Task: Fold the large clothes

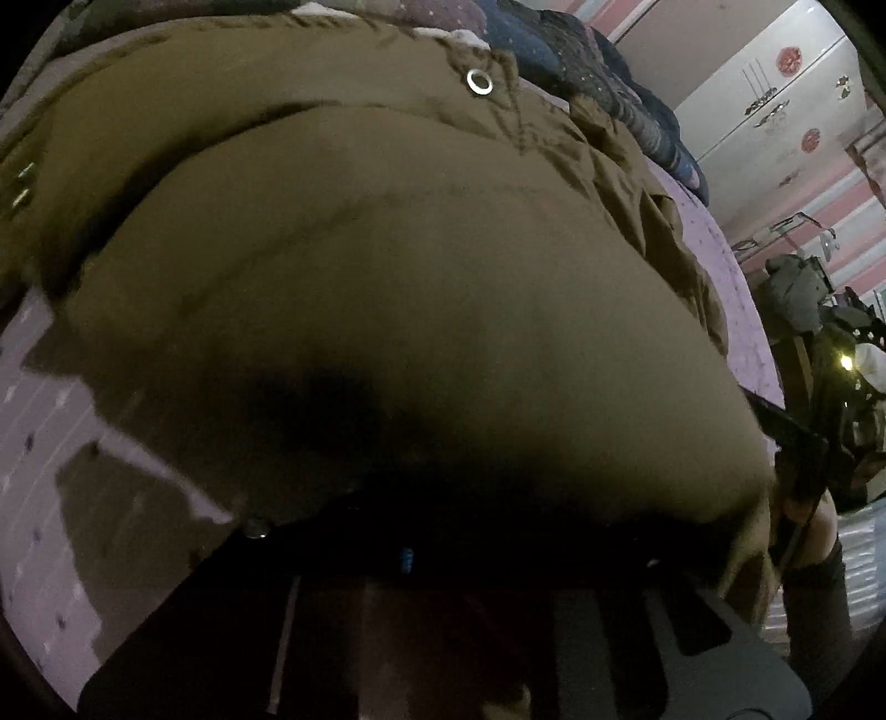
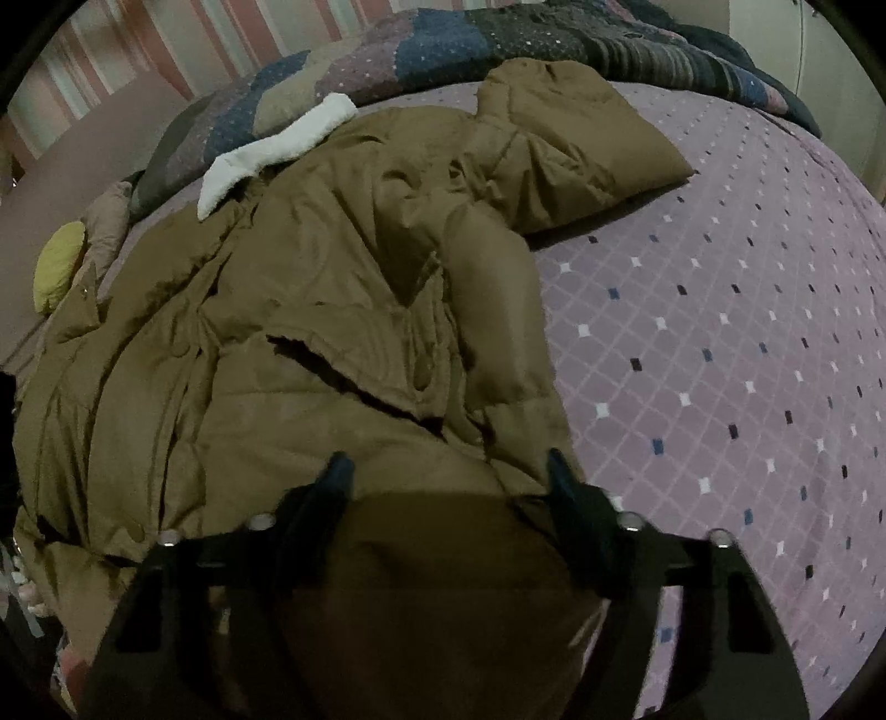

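Left wrist view: brown padded coat [image 1: 387, 266] fills nearly the whole frame, very close to the lens, blurred and dark at the bottom.
Left gripper [image 1: 410, 531]: mostly hidden under the coat fabric; jaws together, probably pinching a fold of the coat, but the contact is lost in shadow.
Coat detail: metal eyelet [image 1: 479, 81] near the top edge, snap stud [image 1: 256, 529] at the lower hem.
Right wrist view: coat [image 2: 310, 332] lies crumpled on the bed, on the left half of the purple diamond-print bedspread [image 2: 720, 332].
Right gripper [image 2: 448, 465]: jaws apart, a bulge of coat fabric sitting between the two black fingers [image 2: 559, 471]; fabric touches both fingers, no clear squeeze.
Sleeve [image 2: 581, 138]: spread out toward the upper right, flat on the bedspread.
White fleece collar [image 2: 277, 149]: at the coat's top end, touching the patchwork quilt [image 2: 443, 44].
Quilt: bunched along the far edge of the bed.
Yellow cushion [image 2: 58, 266]: far left, beside the coat.
Background: striped wall, white cabinet [image 1: 775, 99] in the left view.
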The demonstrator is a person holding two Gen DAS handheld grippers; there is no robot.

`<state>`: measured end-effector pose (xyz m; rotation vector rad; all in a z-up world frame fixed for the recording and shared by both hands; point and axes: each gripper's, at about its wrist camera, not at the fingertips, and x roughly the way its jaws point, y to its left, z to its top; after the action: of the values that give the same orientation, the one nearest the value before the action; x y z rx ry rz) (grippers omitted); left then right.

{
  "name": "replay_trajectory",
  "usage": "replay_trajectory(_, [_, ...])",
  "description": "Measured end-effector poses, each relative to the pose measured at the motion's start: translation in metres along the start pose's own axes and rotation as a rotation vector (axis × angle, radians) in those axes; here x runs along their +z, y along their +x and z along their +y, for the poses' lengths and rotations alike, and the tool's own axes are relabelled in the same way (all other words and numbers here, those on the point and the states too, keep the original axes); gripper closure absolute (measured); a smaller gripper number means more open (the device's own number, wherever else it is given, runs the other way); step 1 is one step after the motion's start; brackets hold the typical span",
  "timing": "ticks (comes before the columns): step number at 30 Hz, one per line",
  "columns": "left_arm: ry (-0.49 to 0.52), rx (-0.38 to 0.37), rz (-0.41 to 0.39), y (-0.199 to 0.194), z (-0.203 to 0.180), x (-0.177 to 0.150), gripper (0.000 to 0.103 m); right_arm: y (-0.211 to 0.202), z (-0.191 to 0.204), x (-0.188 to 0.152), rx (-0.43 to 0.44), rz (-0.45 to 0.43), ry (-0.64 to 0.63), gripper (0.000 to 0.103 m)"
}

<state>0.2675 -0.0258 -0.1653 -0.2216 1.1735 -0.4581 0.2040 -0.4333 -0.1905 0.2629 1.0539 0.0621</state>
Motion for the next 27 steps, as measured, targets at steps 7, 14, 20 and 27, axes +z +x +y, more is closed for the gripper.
replay_trajectory(7, [-0.022, 0.057, -0.053, -0.05, 0.01, -0.066, 0.095, -0.009, 0.013, -0.008, 0.071, 0.016, 0.017, 0.081])
replay_trajectory(14, [-0.068, 0.187, -0.187, -0.136, 0.035, -0.088, 0.095, -0.039, 0.047, -0.024, 0.123, -0.011, -0.042, 0.084])
replay_trajectory(20, [0.012, 0.411, -0.152, -0.16, 0.028, -0.101, 0.091, -0.062, 0.065, -0.041, 0.059, -0.012, -0.167, 0.083])
replay_trajectory(27, [-0.058, 0.435, -0.064, -0.123, 0.062, -0.11, 0.048, -0.06, 0.044, -0.049, 0.044, 0.005, -0.144, 0.036])
